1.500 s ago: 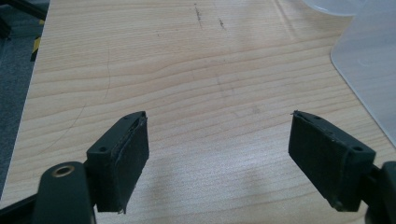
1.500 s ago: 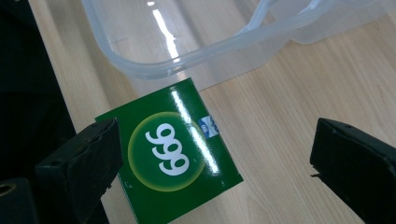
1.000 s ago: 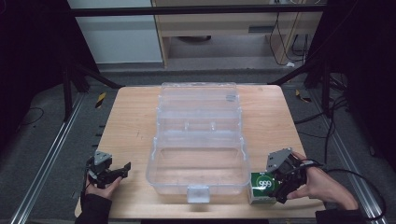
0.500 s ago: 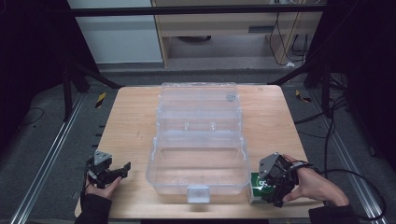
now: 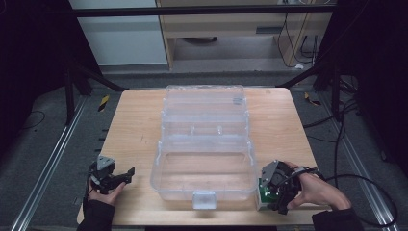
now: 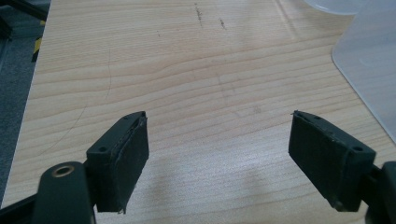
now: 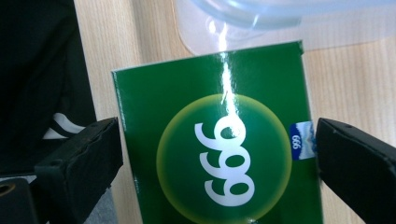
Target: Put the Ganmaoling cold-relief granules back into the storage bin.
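Left gripper (image 5: 126,174) idles near the table's (image 5: 134,125) front-left corner, jaws wide apart over bare wood, nothing between them; in its own view (image 6: 218,140) a corner of the clear plastic case (image 5: 204,144) shows at right. Leave it parked, it's not needed for this step.

Case sits mid-table, lid (image 5: 204,103) hinged open and lying flat behind the base. Base looks empty, white latch tab (image 5: 203,198) at the front.

Right gripper (image 5: 267,192) is at the green "999" box (image 7: 219,149), just beside the case's front-right corner, at the table's front edge. Its jaws straddle the box's two long sides, apart, not yet clamped; left pad looks at the edge, right pad about touching the blue label side.

My read: grasp step. Centre the box between the pads, squeeze evenly on the flat sides, don't crush the carton. Lift straight up so it clears the case wall before going in.

Count: one case, one green box, two grippers.
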Demonstrator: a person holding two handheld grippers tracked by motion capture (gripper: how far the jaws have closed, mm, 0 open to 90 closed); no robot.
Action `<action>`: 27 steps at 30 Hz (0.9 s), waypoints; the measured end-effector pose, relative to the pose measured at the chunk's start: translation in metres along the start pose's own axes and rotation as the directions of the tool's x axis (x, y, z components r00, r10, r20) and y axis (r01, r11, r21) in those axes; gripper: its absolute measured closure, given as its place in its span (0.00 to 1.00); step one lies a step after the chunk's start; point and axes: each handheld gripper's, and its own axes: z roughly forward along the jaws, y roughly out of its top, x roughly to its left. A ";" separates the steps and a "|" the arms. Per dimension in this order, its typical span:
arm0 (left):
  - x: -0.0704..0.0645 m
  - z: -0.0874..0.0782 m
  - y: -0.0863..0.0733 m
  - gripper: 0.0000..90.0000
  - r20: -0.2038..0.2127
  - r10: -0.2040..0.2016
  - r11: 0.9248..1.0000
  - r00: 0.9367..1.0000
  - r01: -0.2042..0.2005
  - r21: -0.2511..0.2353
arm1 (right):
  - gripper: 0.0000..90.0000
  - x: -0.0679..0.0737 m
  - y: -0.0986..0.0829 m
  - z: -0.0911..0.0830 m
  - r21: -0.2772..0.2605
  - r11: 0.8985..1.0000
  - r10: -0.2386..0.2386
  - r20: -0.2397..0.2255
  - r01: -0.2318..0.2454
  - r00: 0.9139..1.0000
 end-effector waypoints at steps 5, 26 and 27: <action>0.000 0.001 0.000 0.22 0.000 0.001 1.000 1.000 -0.001 0.002 | 0.05 -0.003 -0.003 0.009 0.012 1.000 -0.001 -0.019 0.001 1.000; 0.000 0.001 0.000 0.22 -0.001 0.002 1.000 1.000 -0.002 0.004 | 0.15 -0.007 -0.010 0.017 0.015 1.000 0.015 -0.053 -0.014 0.998; 0.000 0.001 0.000 0.22 -0.001 0.002 1.000 1.000 -0.002 0.005 | 0.15 -0.008 -0.010 0.016 0.014 1.000 0.018 -0.053 -0.018 0.998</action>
